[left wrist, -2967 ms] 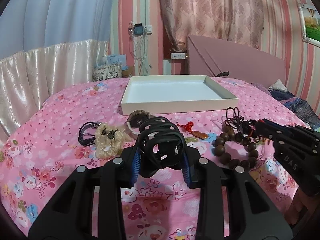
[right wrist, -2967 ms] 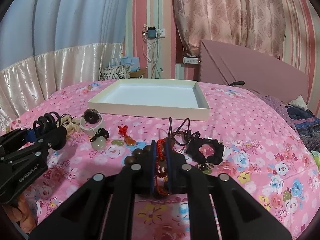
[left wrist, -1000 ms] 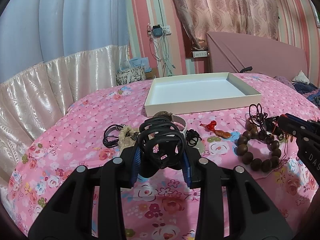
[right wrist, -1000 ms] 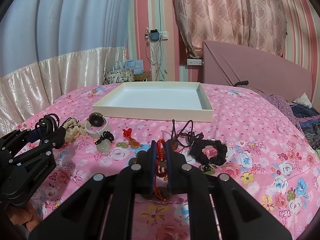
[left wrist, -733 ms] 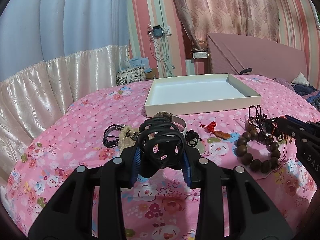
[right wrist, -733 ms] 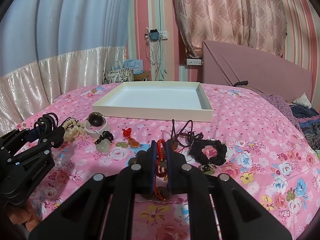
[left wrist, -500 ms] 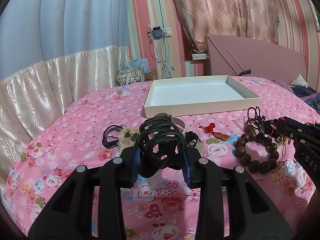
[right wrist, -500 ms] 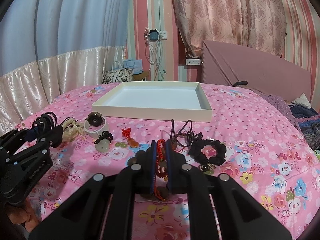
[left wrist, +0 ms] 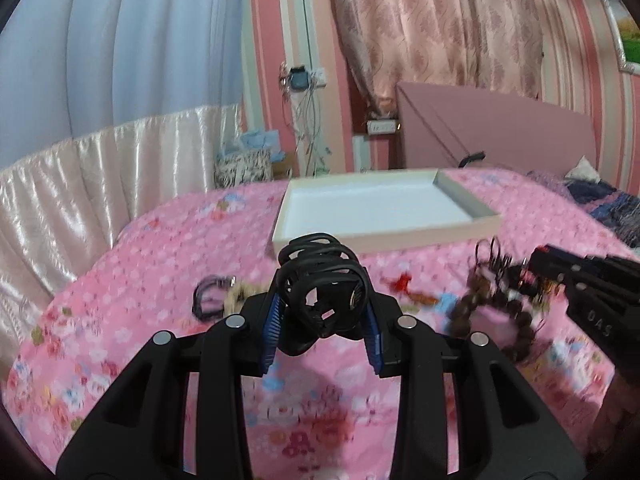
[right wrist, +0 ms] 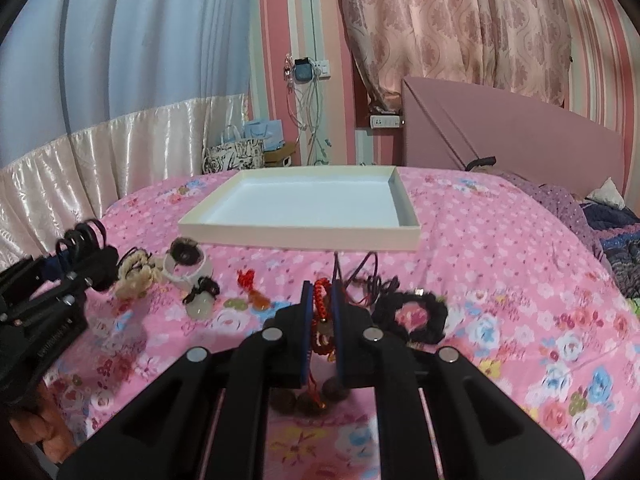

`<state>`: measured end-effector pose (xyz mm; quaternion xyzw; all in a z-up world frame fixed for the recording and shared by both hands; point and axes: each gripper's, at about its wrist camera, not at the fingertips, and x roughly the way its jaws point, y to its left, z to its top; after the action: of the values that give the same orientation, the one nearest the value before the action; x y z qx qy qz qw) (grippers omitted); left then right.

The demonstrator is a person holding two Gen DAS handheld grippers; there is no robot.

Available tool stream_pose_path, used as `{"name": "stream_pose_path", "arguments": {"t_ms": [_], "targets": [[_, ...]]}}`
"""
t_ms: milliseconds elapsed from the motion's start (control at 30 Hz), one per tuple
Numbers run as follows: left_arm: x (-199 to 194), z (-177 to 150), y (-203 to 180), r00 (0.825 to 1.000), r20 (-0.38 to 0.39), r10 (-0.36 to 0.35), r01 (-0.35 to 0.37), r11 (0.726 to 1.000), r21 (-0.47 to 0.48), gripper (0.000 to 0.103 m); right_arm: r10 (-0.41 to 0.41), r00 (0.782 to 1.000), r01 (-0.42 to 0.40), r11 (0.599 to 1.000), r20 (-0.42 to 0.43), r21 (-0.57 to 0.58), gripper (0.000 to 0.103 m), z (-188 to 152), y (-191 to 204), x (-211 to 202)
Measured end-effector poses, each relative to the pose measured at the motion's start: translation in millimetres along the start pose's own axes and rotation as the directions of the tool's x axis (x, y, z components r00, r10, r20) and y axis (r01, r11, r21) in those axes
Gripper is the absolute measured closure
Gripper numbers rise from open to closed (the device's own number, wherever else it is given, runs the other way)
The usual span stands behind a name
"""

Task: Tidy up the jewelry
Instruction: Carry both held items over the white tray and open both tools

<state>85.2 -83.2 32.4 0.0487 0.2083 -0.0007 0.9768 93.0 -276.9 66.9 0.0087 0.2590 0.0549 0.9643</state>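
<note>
My left gripper [left wrist: 322,312] is shut on a black coiled hair tie [left wrist: 320,284] and holds it above the pink bedspread. It also shows at the left of the right wrist view [right wrist: 86,258]. My right gripper [right wrist: 322,312] is shut on a red cord bracelet [right wrist: 322,320] with dark brown beads [right wrist: 308,400] hanging under it. It also shows in the left wrist view [left wrist: 536,264], lifting the brown bead bracelet [left wrist: 492,320]. The empty white tray [right wrist: 296,234] lies ahead of both grippers, also in the left wrist view [left wrist: 384,240].
On the bedspread lie a black scrunchie [right wrist: 412,314], a black cord [right wrist: 360,276], a red knot charm [right wrist: 252,284], a jade pendant [right wrist: 200,300], a white watch [right wrist: 186,260], a cream scrunchie [right wrist: 136,272] and a black band [left wrist: 208,296]. A pink headboard [right wrist: 500,136] stands behind.
Both grippers have risen and moved toward the tray. The right gripper has lifted the bead bracelet off the bedspread. The left view is now blurred by motion.
</note>
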Motion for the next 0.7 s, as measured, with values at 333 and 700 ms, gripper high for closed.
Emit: {"name": "stream_pose_path", "arguments": {"t_ms": [333,700], "targets": [[43.7,76.4,26.8,0.999,0.033,-0.022,0.023,0.999,-0.024,0.069,0.03,0.999,-0.03,0.999,0.024,-0.025,0.095,79.9,3.0,23.7],[157.6,108.2,8.7,0.975,-0.159,-0.157,0.153,0.988,-0.037,0.069,0.011,0.988,-0.015,1.0,-0.152,-0.027,0.095,127.6,-6.8,126.0]]}}
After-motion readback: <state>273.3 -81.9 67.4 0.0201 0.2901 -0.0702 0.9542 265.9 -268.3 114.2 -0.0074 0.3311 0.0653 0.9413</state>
